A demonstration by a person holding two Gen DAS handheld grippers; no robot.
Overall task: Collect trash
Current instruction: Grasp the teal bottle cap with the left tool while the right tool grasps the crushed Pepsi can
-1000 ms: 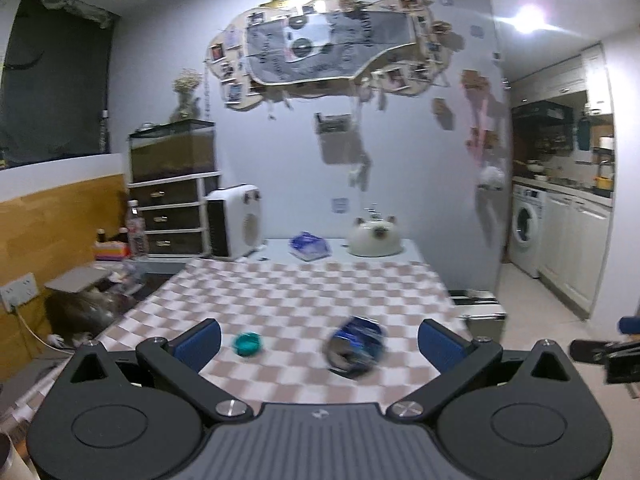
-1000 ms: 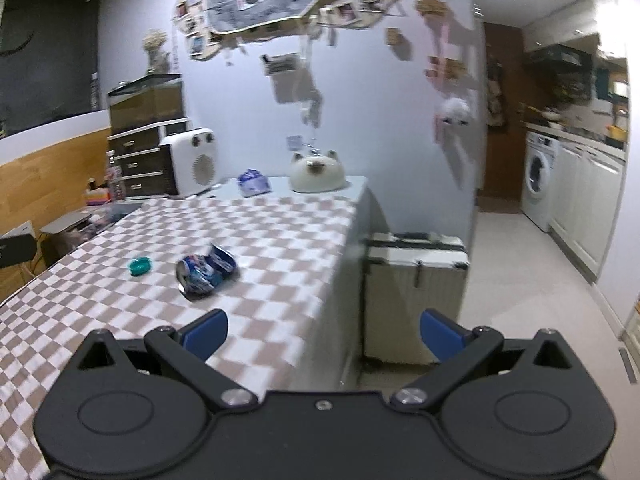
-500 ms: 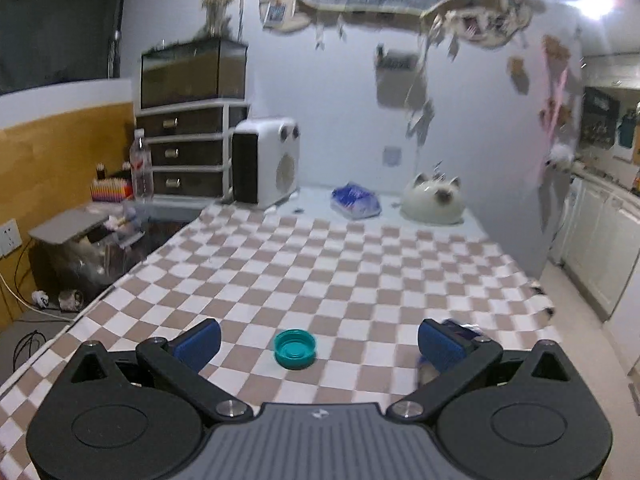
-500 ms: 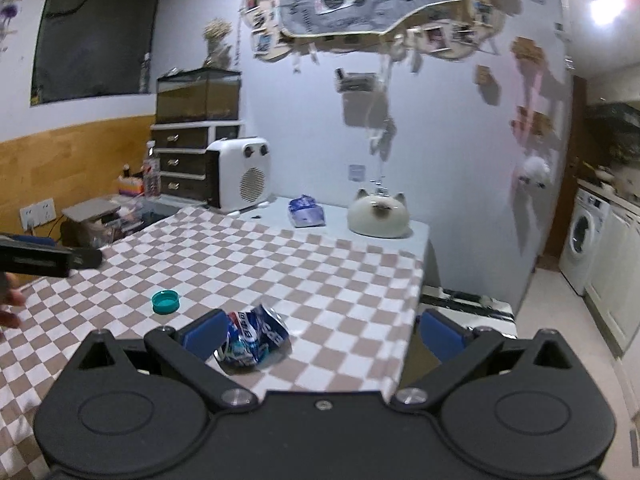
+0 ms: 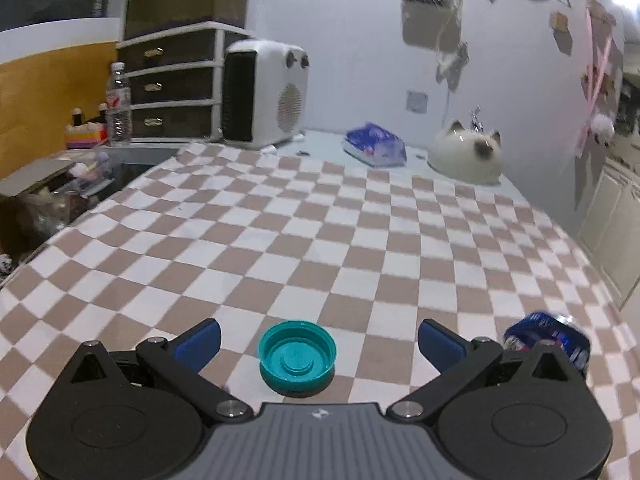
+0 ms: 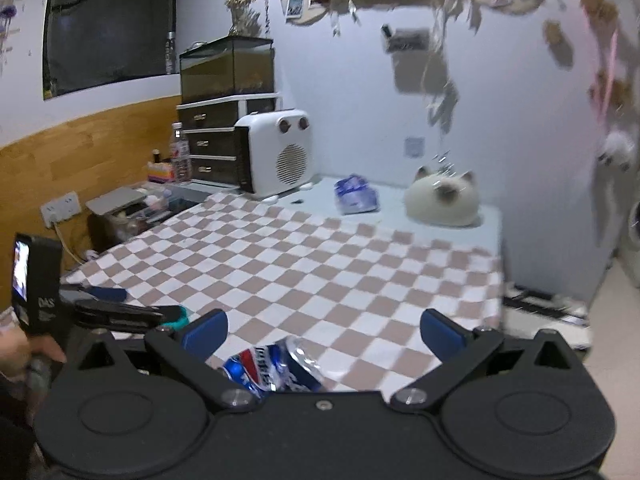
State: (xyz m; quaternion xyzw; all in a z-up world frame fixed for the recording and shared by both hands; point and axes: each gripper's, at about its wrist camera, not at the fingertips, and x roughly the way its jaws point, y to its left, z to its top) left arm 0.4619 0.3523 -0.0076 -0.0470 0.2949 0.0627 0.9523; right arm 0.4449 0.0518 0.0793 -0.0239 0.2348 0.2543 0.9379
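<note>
Both tongs hang spread wide and empty over the checkered bench [image 5: 360, 240]. The left tongs [image 5: 318, 340] straddle a teal bottle cap [image 5: 297, 356] lying open side up, untouched. The right tongs [image 6: 323, 330] sit over a crushed blue can [image 6: 276, 372] near the bench's front edge, also untouched. At the far end stand a white heater [image 5: 264, 92], a blue packet [image 5: 376, 150] and a cat-shaped ornament [image 5: 468, 156], well apart from both.
</note>
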